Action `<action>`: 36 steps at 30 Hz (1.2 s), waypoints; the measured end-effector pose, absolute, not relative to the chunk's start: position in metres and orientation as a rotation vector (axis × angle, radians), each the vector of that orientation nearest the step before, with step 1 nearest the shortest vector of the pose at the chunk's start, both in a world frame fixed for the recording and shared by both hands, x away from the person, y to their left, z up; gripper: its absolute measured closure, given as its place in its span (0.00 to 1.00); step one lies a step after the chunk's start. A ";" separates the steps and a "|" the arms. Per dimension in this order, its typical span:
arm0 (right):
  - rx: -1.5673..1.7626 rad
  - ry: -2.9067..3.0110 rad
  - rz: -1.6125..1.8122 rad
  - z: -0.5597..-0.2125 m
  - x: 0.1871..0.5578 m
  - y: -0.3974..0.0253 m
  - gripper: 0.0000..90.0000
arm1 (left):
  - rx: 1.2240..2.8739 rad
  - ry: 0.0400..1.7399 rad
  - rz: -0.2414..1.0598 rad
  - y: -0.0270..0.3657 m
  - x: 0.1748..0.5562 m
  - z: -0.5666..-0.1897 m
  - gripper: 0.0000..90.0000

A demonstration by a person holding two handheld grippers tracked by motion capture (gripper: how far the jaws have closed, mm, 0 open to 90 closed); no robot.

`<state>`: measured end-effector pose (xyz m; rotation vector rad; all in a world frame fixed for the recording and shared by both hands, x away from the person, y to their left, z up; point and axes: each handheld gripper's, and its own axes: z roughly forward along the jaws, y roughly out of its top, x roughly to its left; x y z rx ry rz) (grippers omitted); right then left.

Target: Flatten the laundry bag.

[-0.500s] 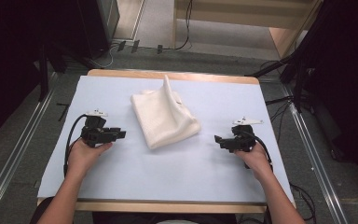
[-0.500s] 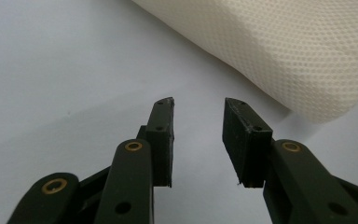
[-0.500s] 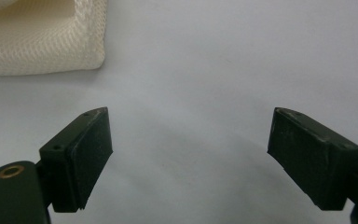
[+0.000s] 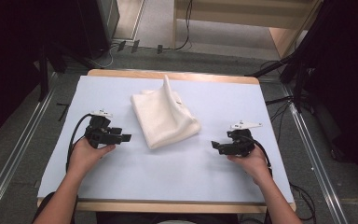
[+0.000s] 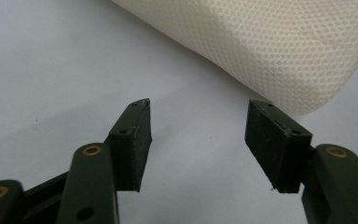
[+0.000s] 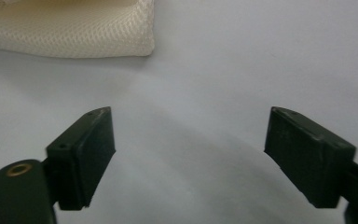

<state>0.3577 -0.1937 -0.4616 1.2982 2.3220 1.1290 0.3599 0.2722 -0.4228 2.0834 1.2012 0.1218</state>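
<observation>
High view: both hand-held grippers, left [image 4: 127, 138] and right [image 4: 213, 145], lie wide open and empty beside the folded cloth [image 4: 164, 116]; approach stage, next they must close in on its edges.

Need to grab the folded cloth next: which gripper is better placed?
Probably left: the left gripper is open, with the cloth just past its jaws. The right gripper, also open, sits farther off.

This looks like a lab or recording rig. The table [image 4: 121, 186] stands between metal floor rails [image 4: 9, 172], with loose cables [image 4: 279, 100] on grey carpet and dark screens around it.
</observation>
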 end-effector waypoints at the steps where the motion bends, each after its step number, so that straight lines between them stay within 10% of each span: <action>1: 1.297 2.315 1.116 -0.461 0.356 -0.195 0.25 | 2.080 1.202 0.125 0.272 0.360 -0.422 0.45; 14: 1.287 2.350 1.180 -0.458 0.346 -0.212 0.55 | 2.079 1.165 0.089 0.256 0.366 -0.408 0.44; 36: 1.295 2.397 1.149 -0.459 0.349 -0.209 0.55 | 2.123 1.047 0.077 0.213 0.361 -0.388 0.41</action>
